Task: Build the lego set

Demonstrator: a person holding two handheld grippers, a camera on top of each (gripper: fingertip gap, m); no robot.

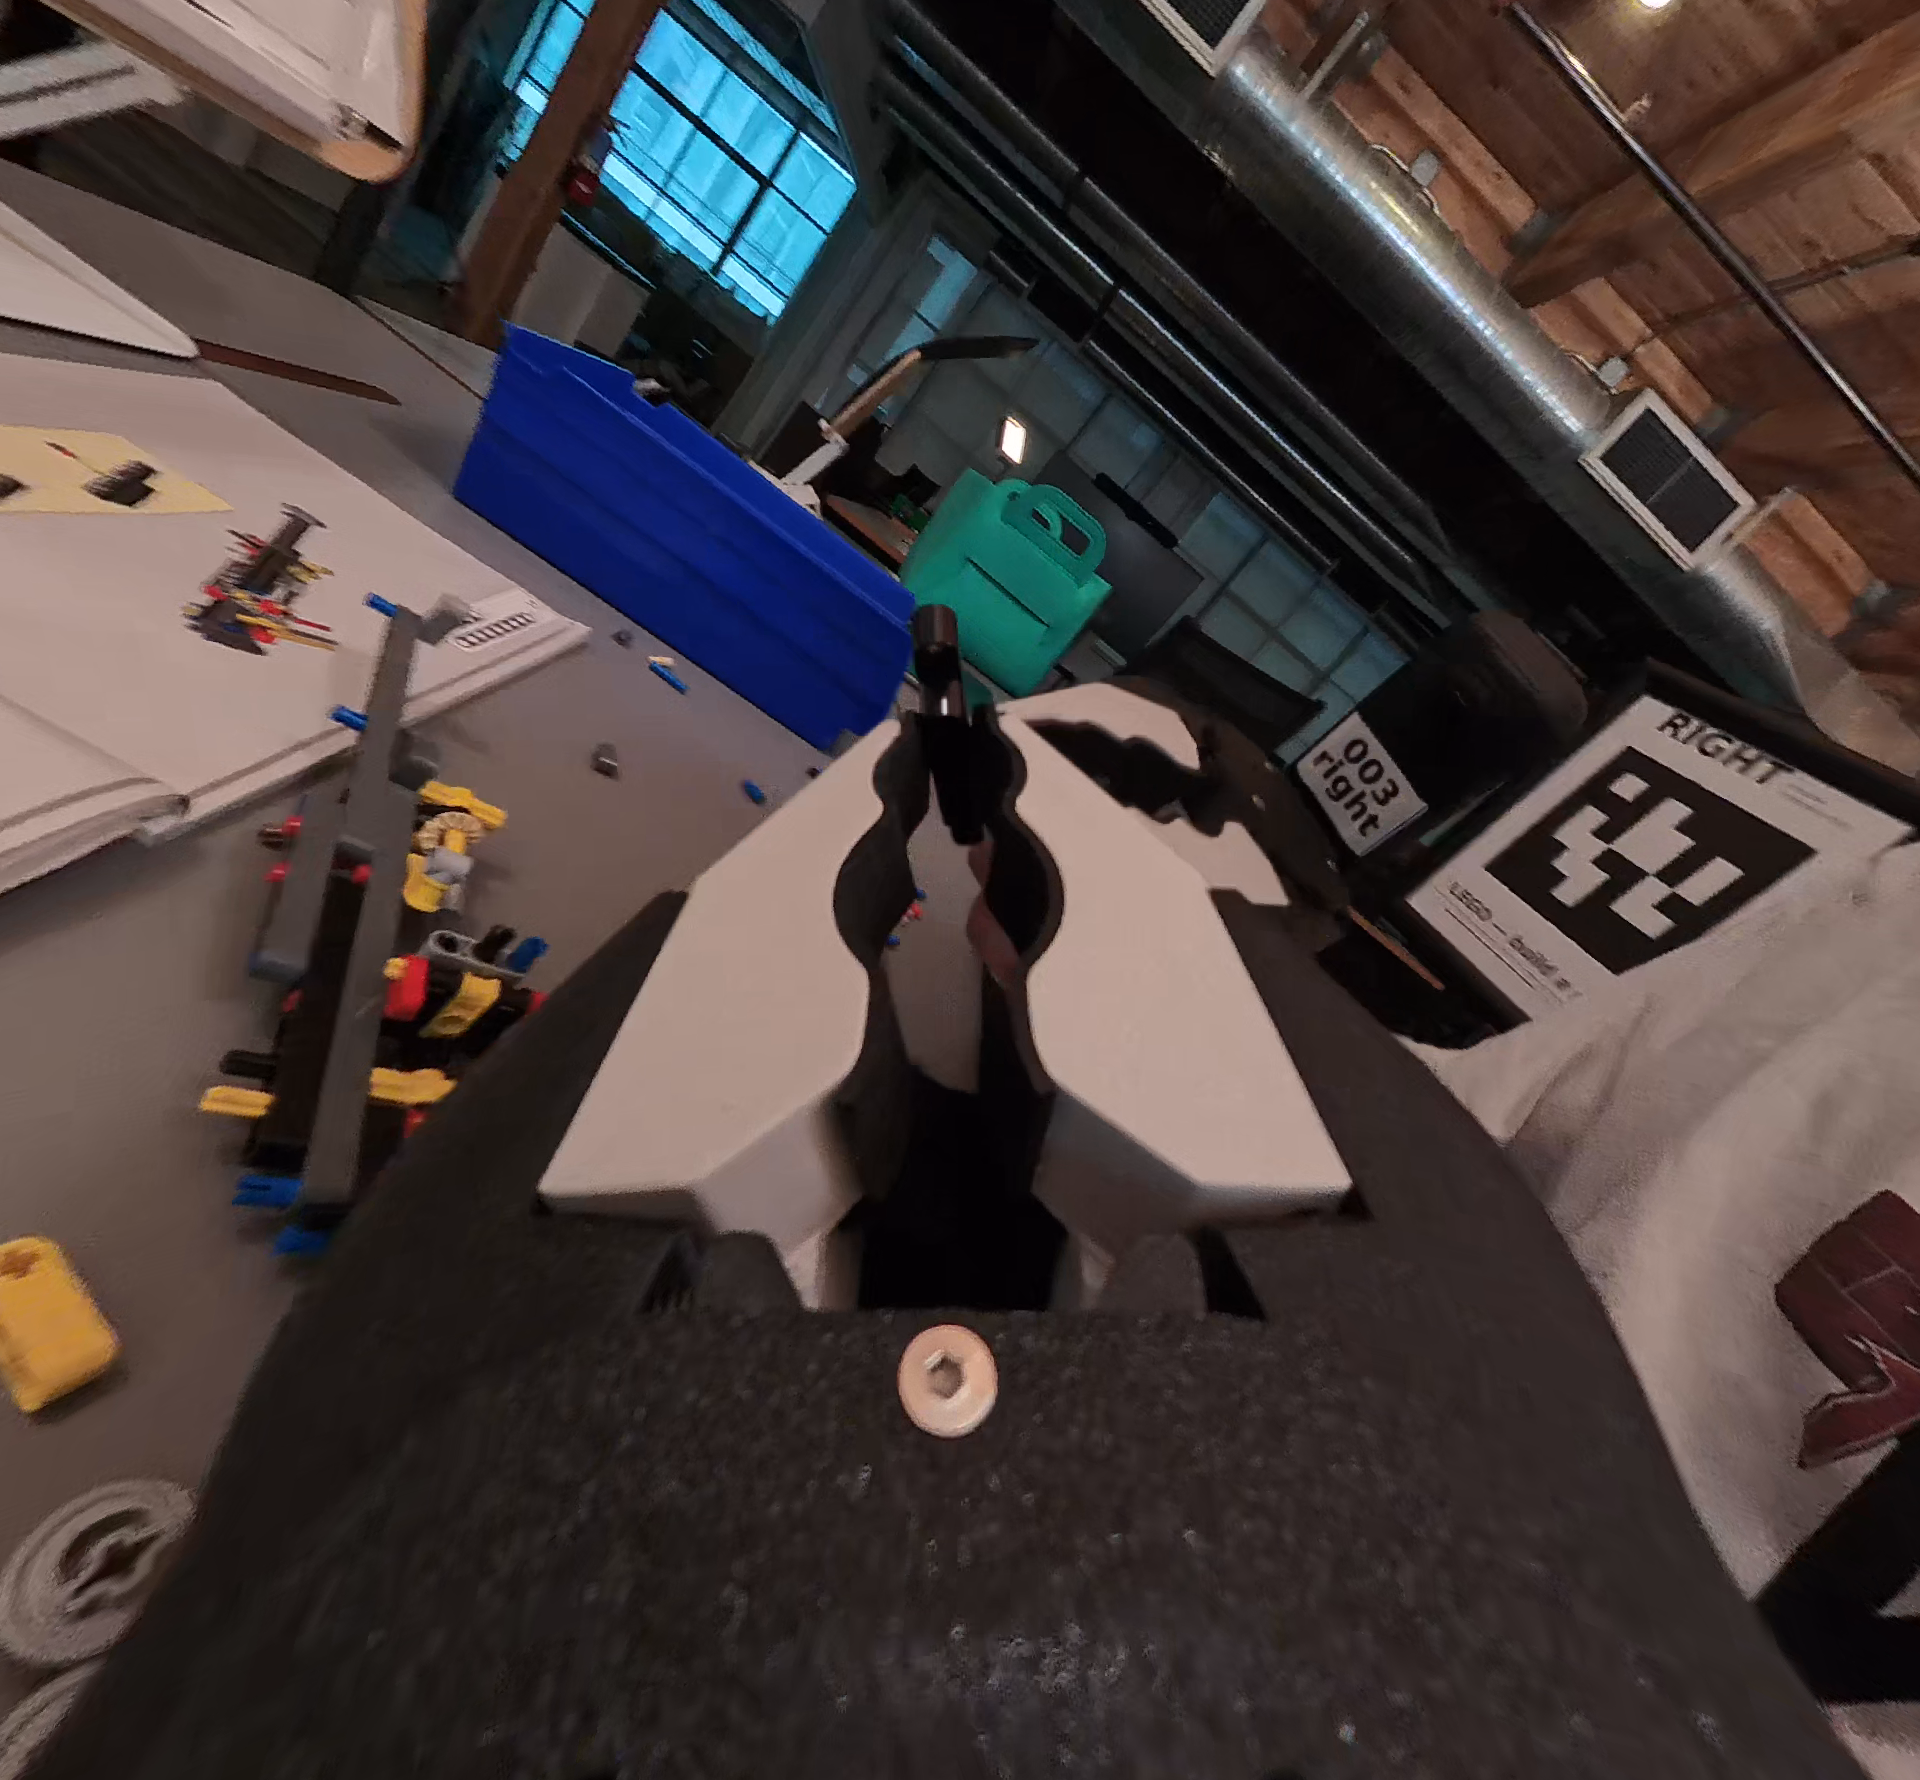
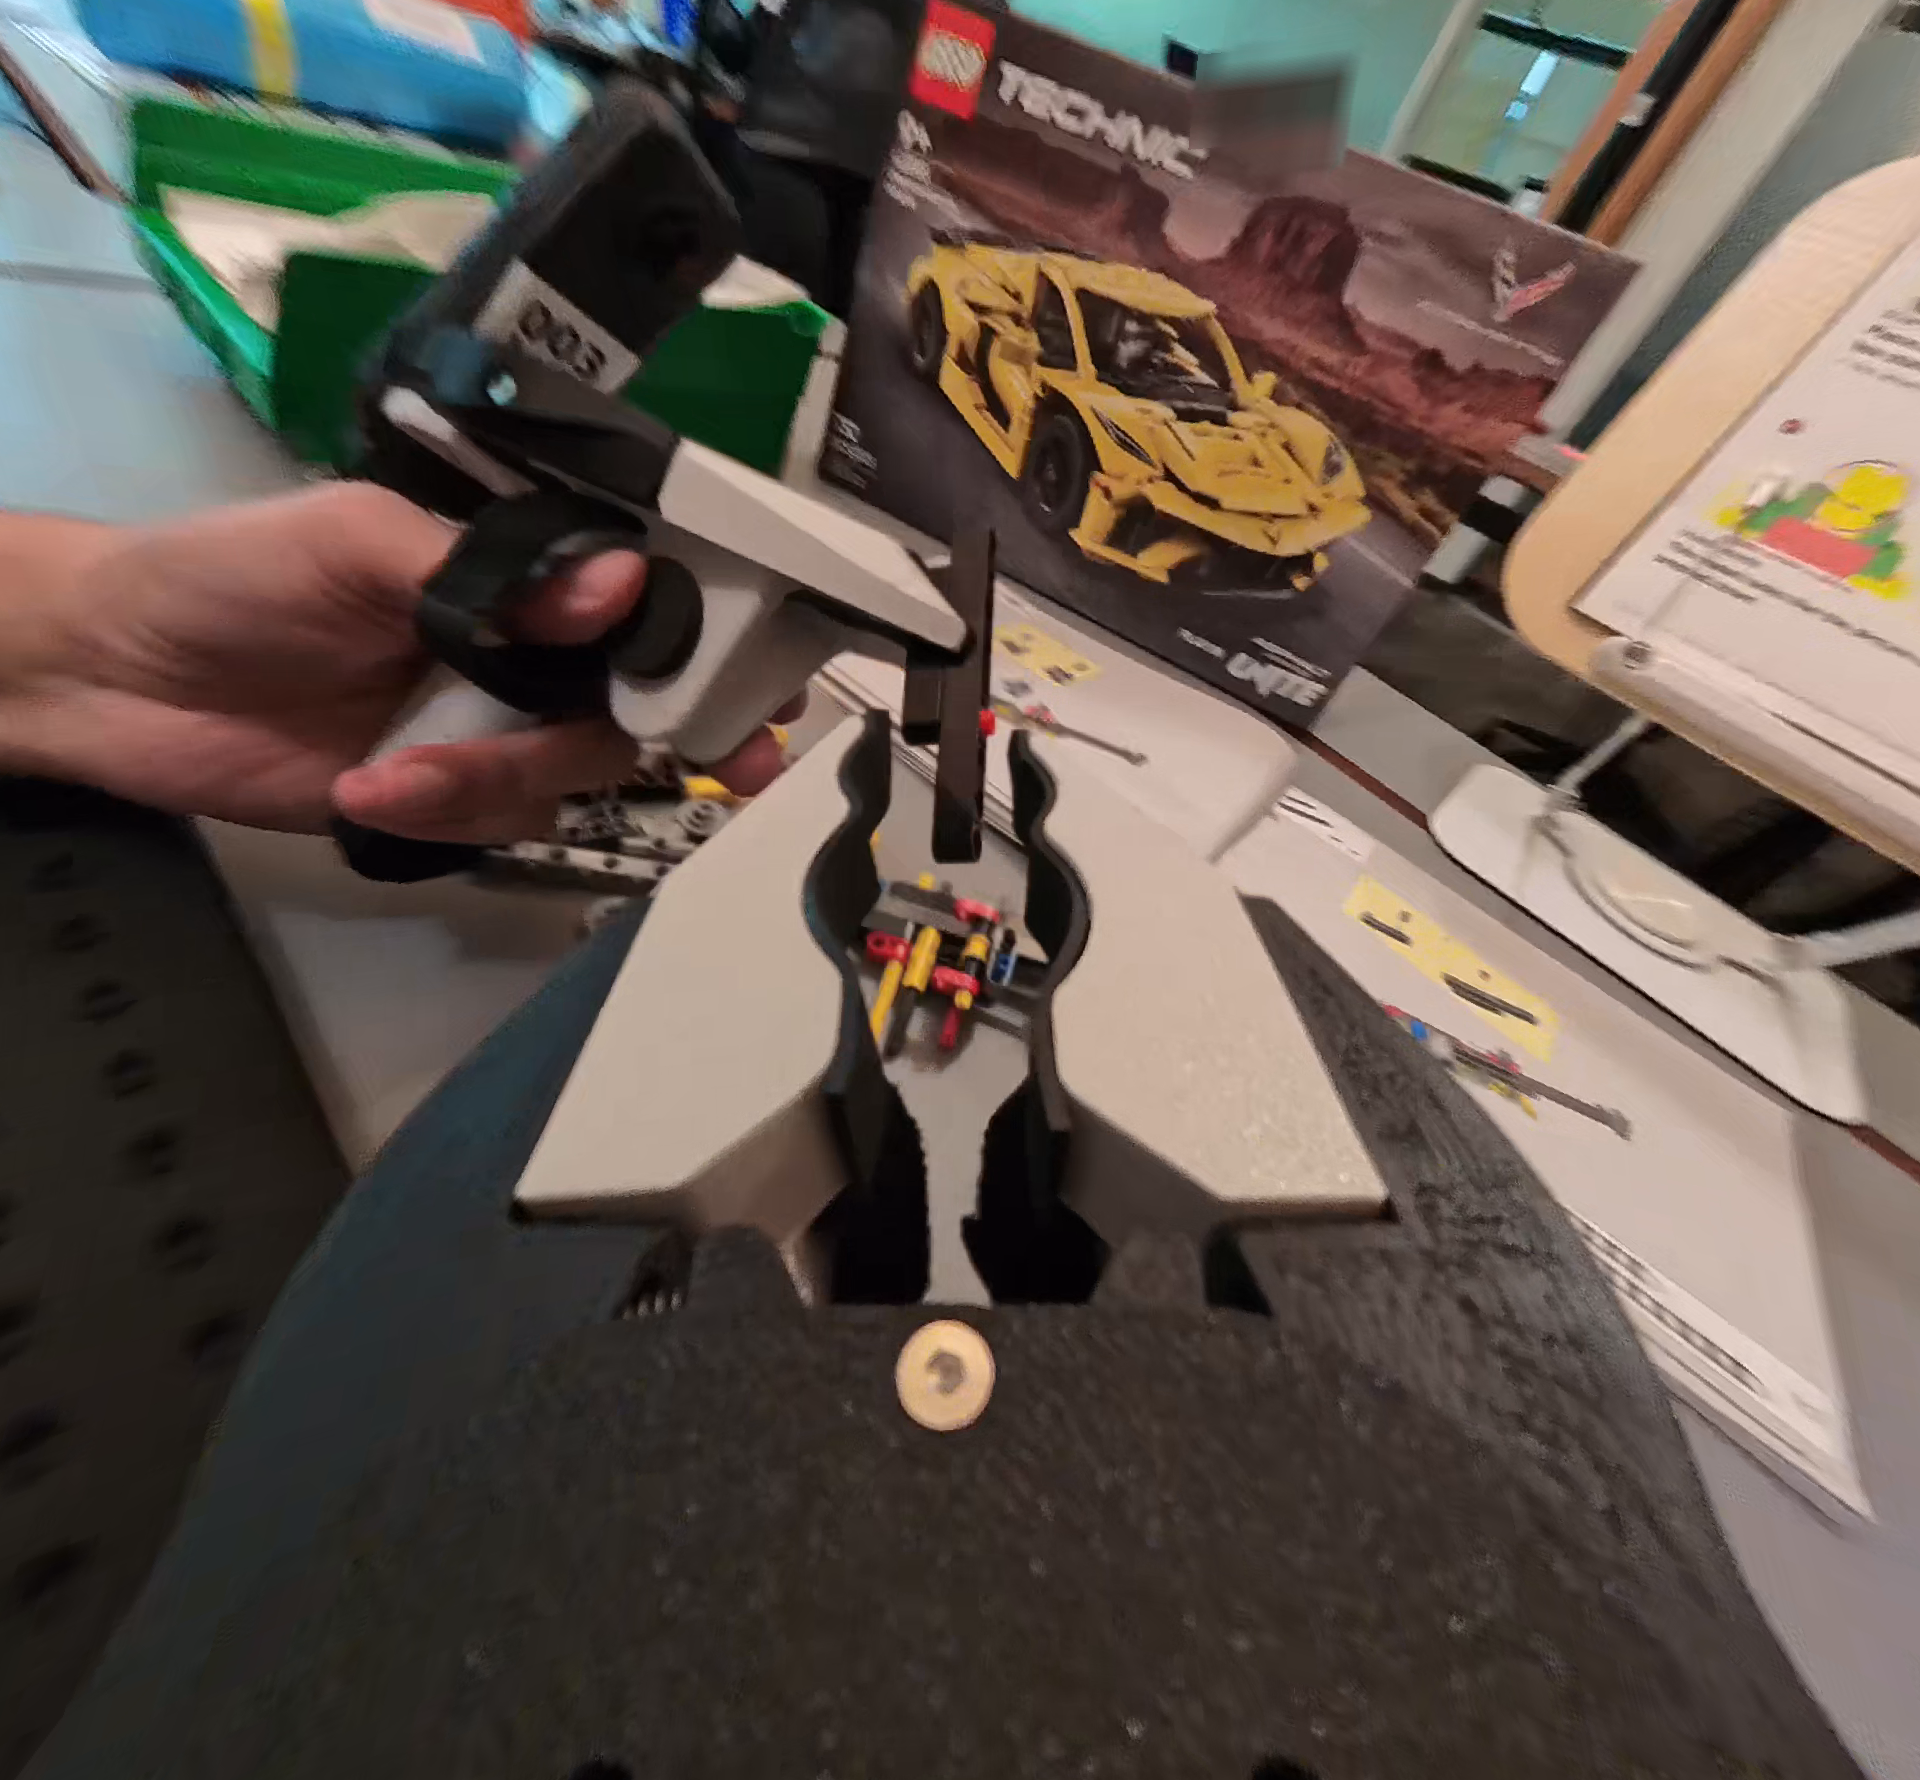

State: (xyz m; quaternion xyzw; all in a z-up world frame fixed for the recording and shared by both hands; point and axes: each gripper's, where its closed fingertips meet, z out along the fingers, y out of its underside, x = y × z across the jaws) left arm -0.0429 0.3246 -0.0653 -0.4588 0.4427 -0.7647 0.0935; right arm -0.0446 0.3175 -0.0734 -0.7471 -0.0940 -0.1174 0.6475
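Observation:
My left gripper is shut on a long black Lego beam, whose end sticks out past the fingertips. In the right wrist view a hand holds this left gripper, which keeps the beam upright. My right gripper is open, and the beam's lower end hangs between its fingertips without clearly touching them. It also shows just behind the beam in the left wrist view. A long grey and black chassis assembly with yellow, red and blue parts lies on the grey table. A small sub-assembly lies below my right gripper.
An open instruction booklet lies on the table and also shows in the right wrist view. A blue bin and a teal container stand behind. The set's box, a green bin and a stand border the area. A loose yellow piece and grey tyres lie nearby. The tips of both grippers are at nearly the same place. From either gripper's tips it is about 15 cm to the loose yellow piece.

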